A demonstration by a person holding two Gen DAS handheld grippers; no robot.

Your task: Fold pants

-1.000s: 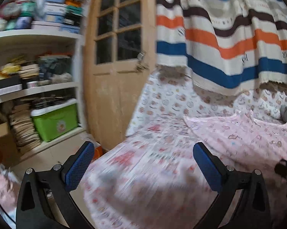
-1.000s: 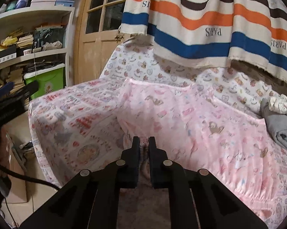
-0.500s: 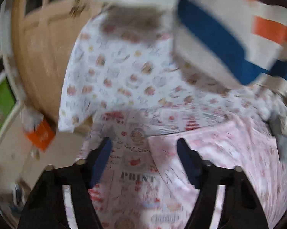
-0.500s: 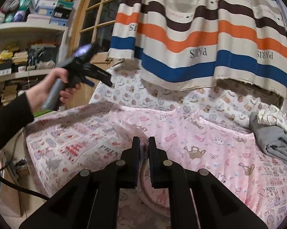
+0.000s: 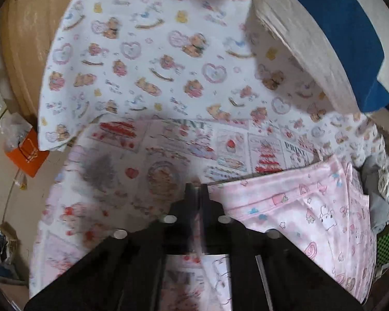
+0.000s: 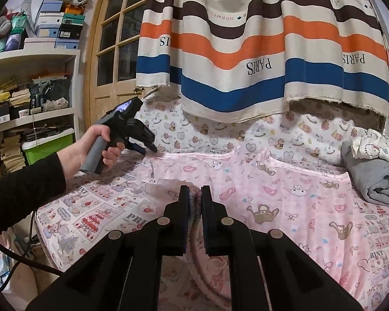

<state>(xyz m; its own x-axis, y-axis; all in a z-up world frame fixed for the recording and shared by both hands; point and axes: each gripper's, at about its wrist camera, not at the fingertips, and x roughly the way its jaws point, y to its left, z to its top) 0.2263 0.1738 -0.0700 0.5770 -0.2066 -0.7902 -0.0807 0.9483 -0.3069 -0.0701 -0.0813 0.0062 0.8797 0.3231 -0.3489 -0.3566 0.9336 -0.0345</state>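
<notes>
Pink cartoon-print pants (image 6: 285, 194) lie spread across the patterned bedsheet (image 6: 96, 217). My right gripper (image 6: 194, 194) is shut on a bunched fold of the pants at their near edge, and the cloth hangs down between its fingers. In the right wrist view a hand holds my left gripper (image 6: 153, 149) with its tip at the pants' far left corner. From the left wrist view, the left gripper (image 5: 197, 189) is shut, pointing steeply down, right at that corner of the pants (image 5: 311, 207). A thin strip of cloth seems pinched between its fingers.
A grey and white clothes pile (image 6: 370, 176) sits at the bed's right end. A striped curtain (image 6: 246, 39) hangs over the far side. Left of the bed are a wooden door (image 6: 111, 51), packed shelves (image 6: 26, 77), a green box (image 6: 47, 147) and an orange box (image 5: 28, 155).
The left gripper swung from beside the bed over to the pants' far left corner, tipped downward, and its jaws went from wide open to shut. The right gripper kept its grip.
</notes>
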